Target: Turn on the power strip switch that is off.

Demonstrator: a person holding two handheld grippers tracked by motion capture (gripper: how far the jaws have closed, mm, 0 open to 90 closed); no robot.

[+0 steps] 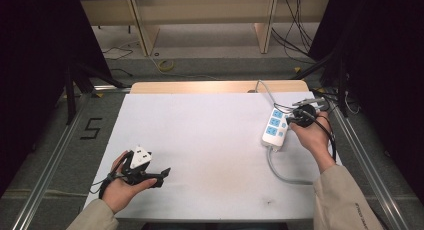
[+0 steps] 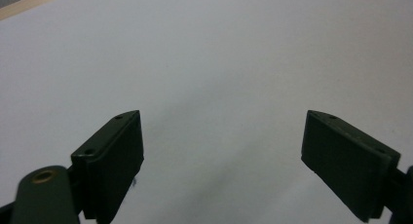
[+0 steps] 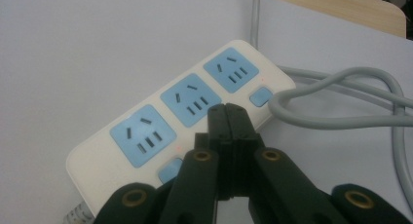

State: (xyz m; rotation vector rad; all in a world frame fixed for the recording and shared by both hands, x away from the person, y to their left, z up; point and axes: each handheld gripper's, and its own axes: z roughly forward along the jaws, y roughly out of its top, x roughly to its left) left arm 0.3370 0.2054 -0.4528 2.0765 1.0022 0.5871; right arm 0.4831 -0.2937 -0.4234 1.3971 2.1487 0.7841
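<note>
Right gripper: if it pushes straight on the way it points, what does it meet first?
Probably the power strip: the shut right gripper aims at its middle blue socket, near the switch button. Depth is unclear.

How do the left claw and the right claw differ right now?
The left claw stands wide open with nothing between its jaws, while the right claw is shut, jaws pressed together. The left claw sits over the bare white table cover at the near left; the right claw is at the far right, its tips over the white power strip with blue sockets. Both have black jaws and are held in a hand.
</note>
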